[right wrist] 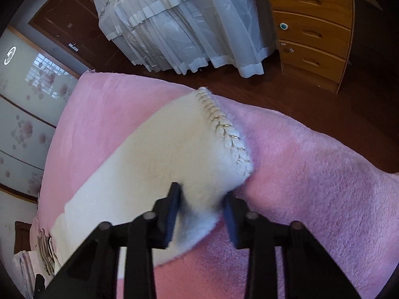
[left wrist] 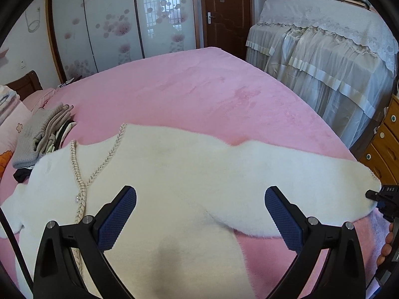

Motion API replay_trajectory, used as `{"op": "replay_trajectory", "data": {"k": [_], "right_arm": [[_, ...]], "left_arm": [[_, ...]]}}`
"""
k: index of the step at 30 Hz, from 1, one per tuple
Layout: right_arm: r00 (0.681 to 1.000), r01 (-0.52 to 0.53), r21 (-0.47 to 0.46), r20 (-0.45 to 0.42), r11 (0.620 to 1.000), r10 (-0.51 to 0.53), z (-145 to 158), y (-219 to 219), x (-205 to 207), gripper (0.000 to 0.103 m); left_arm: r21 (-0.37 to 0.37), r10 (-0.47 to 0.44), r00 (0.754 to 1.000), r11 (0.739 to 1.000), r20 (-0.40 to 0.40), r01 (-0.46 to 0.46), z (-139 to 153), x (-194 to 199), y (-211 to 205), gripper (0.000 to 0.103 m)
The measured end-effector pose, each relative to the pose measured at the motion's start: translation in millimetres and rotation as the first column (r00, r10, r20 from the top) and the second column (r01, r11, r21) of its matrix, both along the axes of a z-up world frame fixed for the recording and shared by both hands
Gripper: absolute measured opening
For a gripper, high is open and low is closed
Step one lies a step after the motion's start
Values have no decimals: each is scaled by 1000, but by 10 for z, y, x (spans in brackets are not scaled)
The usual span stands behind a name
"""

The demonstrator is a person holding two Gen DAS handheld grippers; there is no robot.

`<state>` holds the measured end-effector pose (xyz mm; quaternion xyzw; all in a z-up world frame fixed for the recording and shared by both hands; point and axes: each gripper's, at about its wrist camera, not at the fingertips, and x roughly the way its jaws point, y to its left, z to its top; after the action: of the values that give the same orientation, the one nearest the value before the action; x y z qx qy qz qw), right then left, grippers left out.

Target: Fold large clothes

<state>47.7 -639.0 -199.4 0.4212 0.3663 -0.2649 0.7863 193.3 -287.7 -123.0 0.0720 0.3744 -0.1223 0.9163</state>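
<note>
A white fluffy cardigan with braided trim lies spread on the pink bed, one sleeve stretched to the right. My left gripper is open above the cardigan's body, holding nothing. My right gripper has its jaws around the sleeve just behind the braided cuff, partly closed, the fabric bunched between the pads. The right gripper also shows at the right edge of the left wrist view, at the sleeve's end.
A stack of folded grey and beige clothes sits at the bed's left, by a pillow. A lace-draped piece of furniture and a wooden drawer chest stand past the bed's right edge. Wardrobe doors stand behind.
</note>
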Motion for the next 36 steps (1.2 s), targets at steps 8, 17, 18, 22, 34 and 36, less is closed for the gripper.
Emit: {"op": "replay_trajectory", "data": {"k": [8,17,18,22,34,36], "right_arm": [[939,-236,-224,200,946,282,1033,995,245,17],[739,-571,-329,193,752,646,1291,2784,844,17],[720,-604,-323,170,729,672,1197,2966,920,17],[660,-710,-285,51,644,749,662,3580,1200,20],[582,-795,-292,-121,531,804,245,3958,911,53],[594,-782,-315,-110,539,797,317,3891,729,53]], "left_arm": [[-110,14,999,994,-33,-18,164,-104,558,102],[-70,203,978,977,39,-200,326,-216,1666,102],[-47,215,976,976,28,-213,284,-198,1775,102],[-36,216,974,975,-64,-218,61,-89,2138,102],[-167,118,944,970,-309,-176,-543,165,2389,102],[-234,57,945,962,-322,-138,-546,187,2306,102]]}}
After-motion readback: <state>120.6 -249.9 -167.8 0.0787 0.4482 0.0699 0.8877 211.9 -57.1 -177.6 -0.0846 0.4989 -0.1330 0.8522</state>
